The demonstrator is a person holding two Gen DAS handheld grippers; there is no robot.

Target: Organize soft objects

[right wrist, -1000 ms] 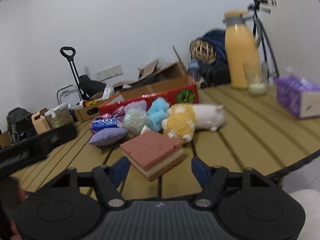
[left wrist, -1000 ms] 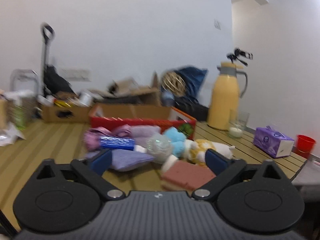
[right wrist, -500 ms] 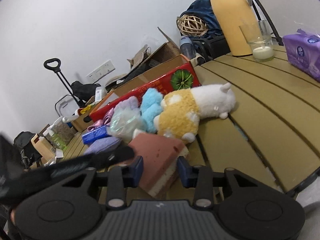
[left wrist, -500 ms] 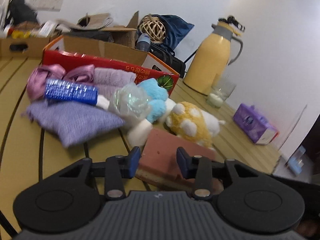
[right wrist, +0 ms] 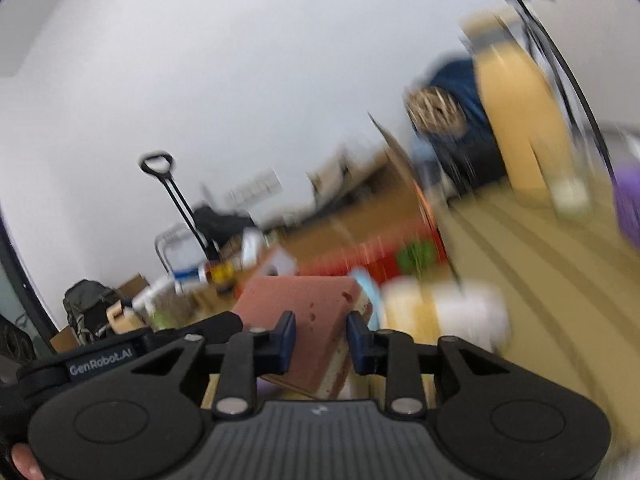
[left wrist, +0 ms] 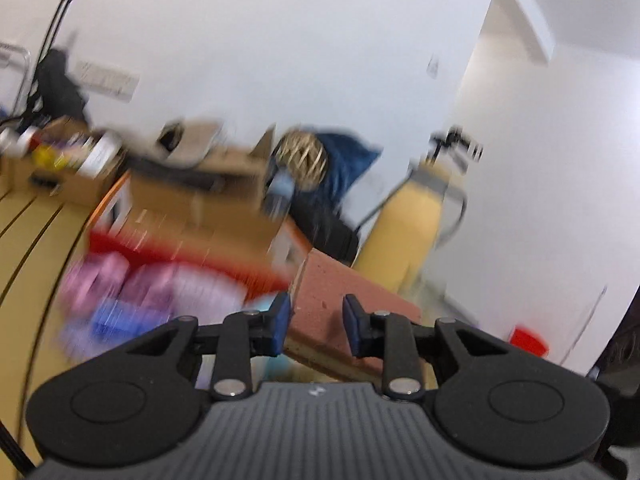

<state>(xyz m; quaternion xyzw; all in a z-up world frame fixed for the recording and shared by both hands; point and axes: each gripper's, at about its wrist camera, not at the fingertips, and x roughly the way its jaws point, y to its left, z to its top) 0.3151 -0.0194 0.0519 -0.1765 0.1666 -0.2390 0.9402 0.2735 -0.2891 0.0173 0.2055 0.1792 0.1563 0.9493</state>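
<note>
A: What do we see between the blue pads of the left gripper [left wrist: 314, 322]?

B: We see the pink sponge block [left wrist: 348, 296], tilted; the jaws have just been closing and now clamp its near edge.

A: And around it?

B: At ten o'clock, blurred, the red-rimmed box [left wrist: 192, 256]; at one o'clock, the yellow jug [left wrist: 412, 236].
</note>
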